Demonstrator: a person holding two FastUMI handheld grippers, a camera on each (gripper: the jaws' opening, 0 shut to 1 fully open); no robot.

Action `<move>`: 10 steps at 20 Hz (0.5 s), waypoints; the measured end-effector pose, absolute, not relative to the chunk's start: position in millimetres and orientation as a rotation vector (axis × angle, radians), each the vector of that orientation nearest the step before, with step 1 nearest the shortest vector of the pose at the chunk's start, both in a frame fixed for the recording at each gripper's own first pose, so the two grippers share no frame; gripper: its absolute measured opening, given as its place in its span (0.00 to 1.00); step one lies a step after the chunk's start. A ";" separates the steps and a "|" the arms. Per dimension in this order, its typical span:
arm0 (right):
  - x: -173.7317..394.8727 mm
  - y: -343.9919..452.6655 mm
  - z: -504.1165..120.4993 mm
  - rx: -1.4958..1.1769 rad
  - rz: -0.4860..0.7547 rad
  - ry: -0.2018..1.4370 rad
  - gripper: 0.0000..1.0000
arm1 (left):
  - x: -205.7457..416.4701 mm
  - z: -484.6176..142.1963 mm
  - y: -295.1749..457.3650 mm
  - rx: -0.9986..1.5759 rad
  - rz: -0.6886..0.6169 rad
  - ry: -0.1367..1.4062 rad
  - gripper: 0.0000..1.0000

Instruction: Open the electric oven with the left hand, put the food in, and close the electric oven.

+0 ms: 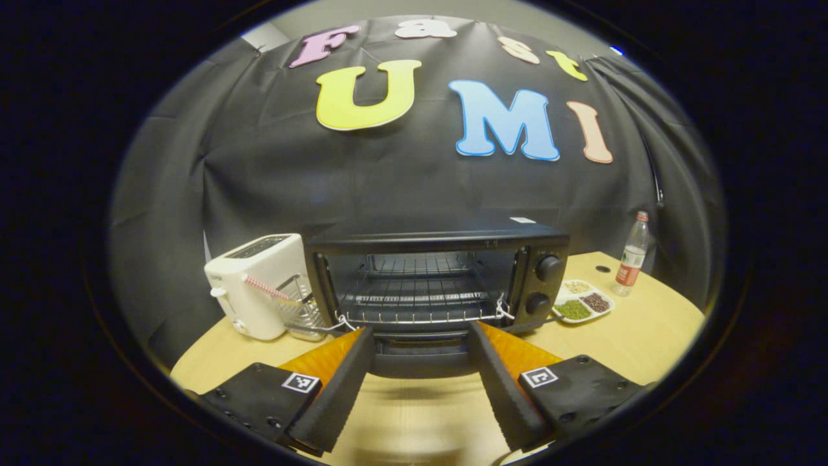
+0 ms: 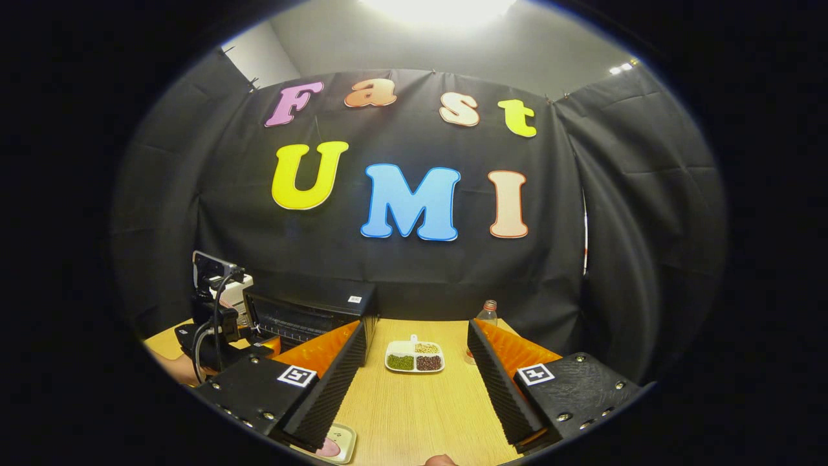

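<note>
Left gripper view: left tool (image 1: 420, 382) wide, empty, facing black electric oven (image 1: 436, 278), door seemingly down; right tool (image 2: 414, 382) wide over tabletop (image 2: 420, 401).

- Oven door (image 1: 417, 359): lowered, its outer corners hidden behind the left gripper's fingers (image 1: 336, 388).
- Wire basket (image 1: 301, 310): partly covered by the oven's side.
- Small plate (image 2: 336, 443), right gripper view: cut off at the bottom edge; its pink contents cannot be identified.
- Electric oven (image 2: 310, 310), right gripper view: partly hidden behind the other gripper.
</note>
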State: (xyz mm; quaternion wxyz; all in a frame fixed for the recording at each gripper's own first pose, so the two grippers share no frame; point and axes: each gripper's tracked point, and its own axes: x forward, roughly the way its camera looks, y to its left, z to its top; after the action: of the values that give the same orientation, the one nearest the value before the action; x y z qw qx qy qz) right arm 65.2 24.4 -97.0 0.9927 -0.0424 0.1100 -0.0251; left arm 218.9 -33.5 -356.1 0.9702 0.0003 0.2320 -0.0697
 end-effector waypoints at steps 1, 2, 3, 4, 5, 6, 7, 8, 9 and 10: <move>63.2 23.6 -98.2 -0.085 -0.048 0.225 0.97 | 214.0 -359.1 -33.7 0.003 -0.141 0.479 1.00; 61.2 22.7 -99.7 -0.085 -0.047 0.231 0.97 | 210.1 -363.8 -34.3 0.008 -0.142 0.490 1.00; 58.9 21.4 -101.7 -0.084 -0.045 0.235 0.97 | 205.9 -368.0 -35.6 0.013 -0.143 0.501 1.00; 57.7 21.1 -103.0 -0.082 -0.043 0.240 0.97 | 202.1 -375.7 -37.3 0.021 -0.146 0.520 1.00; 55.7 21.6 -104.8 -0.081 -0.040 0.247 0.97 | 199.7 -380.2 -37.4 0.023 -0.146 0.519 0.98; 54.6 21.7 -106.5 -0.079 -0.037 0.254 0.97 | 195.6 -384.7 -38.6 0.022 -0.147 0.534 0.97; 53.9 22.3 -108.7 -0.076 -0.034 0.260 0.97 | 191.8 -388.5 -38.5 0.014 -0.146 0.546 1.00; 52.9 24.1 -110.0 -0.071 -0.027 0.267 0.97 | 189.8 -390.8 -38.1 0.007 -0.142 0.559 1.00; 51.5 26.8 -111.3 -0.070 -0.017 0.271 0.97 | 187.5 -395.7 -39.3 0.002 -0.141 0.571 0.97; 51.5 28.4 -111.7 -0.073 -0.009 0.273 0.97 | 184.7 -403.1 -40.0 0.002 -0.140 0.579 0.97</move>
State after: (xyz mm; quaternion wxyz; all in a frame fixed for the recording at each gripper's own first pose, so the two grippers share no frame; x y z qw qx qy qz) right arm 51.5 28.4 -111.7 0.9900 -0.0362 0.1363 -0.0046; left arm 184.7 -40.0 -403.1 0.9560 0.0012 0.2851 -0.0689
